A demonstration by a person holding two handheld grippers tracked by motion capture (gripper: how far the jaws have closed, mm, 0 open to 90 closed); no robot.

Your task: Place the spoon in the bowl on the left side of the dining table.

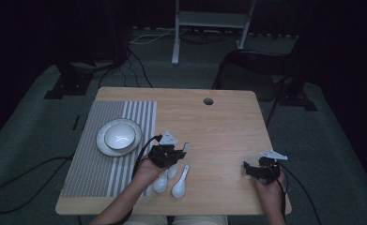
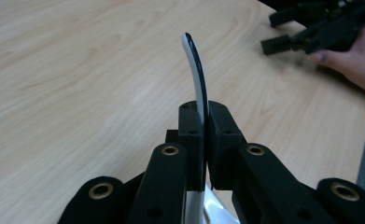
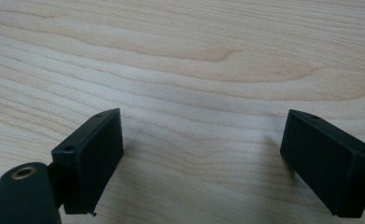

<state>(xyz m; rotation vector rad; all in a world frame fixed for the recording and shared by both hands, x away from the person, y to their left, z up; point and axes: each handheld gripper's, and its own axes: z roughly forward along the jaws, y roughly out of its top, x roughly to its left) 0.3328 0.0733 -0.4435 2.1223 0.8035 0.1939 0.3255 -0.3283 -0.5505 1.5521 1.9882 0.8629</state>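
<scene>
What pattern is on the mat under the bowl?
Grey and white stripes on the mat, seen best in the high view.

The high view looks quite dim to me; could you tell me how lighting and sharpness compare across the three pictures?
High view: dark, surroundings nearly black, glare on the bowl. Left gripper view: brighter, the clamped spoon handle sharp, the right gripper slightly soft. Right gripper view: evenly lit table, soft shadows beside the open jaws.
</scene>
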